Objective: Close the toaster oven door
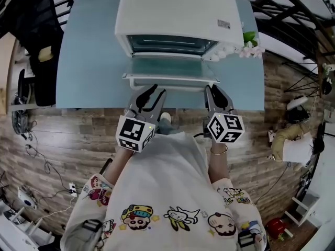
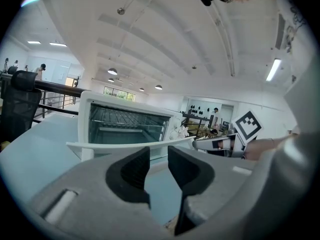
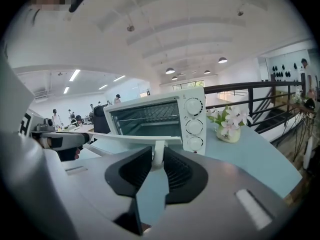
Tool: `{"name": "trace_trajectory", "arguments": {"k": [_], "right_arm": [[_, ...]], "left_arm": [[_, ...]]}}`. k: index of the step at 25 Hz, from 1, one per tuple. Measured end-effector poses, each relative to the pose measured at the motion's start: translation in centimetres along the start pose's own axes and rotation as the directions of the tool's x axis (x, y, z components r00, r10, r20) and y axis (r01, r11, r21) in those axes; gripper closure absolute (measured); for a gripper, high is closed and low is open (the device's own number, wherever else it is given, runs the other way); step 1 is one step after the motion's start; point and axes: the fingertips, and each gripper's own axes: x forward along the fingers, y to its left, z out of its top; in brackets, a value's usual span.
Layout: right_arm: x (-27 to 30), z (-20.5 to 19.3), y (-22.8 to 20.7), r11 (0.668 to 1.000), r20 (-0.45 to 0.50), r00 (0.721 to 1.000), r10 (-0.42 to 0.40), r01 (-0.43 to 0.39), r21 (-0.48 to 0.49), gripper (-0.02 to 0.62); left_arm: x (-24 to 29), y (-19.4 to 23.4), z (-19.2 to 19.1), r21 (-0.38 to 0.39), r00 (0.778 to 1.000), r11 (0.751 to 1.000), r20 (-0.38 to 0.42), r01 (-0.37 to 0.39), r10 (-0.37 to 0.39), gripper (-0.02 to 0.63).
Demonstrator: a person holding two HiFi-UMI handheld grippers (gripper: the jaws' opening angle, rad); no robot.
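Note:
A white toaster oven [image 1: 172, 9] stands on the pale blue table [image 1: 89, 51] with its glass door [image 1: 170, 69] folded down flat toward me. The door's white handle [image 1: 170, 81] runs along its front edge. My right gripper [image 1: 214, 90] is at the handle's right end. In the right gripper view the white handle post [image 3: 158, 154] stands between the jaws of my right gripper [image 3: 157, 161], close to both pads but not visibly squeezed. My left gripper [image 1: 149, 94] hovers just short of the door's left front, and its jaws [image 2: 159, 159] are slightly apart with nothing between them.
A small pot of white flowers [image 1: 250, 45] sits on the table right of the oven, beside its three knobs [image 3: 194, 126]. A black chair [image 1: 36, 30] stands left of the table. A railing runs behind the table. My torso is close to the table's front edge.

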Motion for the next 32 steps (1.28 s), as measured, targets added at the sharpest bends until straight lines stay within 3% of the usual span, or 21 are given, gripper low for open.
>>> {"name": "trace_trajectory", "arguments": {"k": [21,32], "right_arm": [[4.8,9.2,-1.3,0.995,0.097,0.991,0.097,-0.100,0.027,0.502],[6.7,11.3,-2.0,0.992,0.091,0.989,0.112,-0.117,0.048,0.500]], "left_arm": [[1.2,3.7,3.2,0.012,0.992,0.993,0.047,-0.117,0.117,0.494],[2.5,4.2,3.7,0.010,0.992,0.992,0.041,-0.124,0.123,0.494]]}}
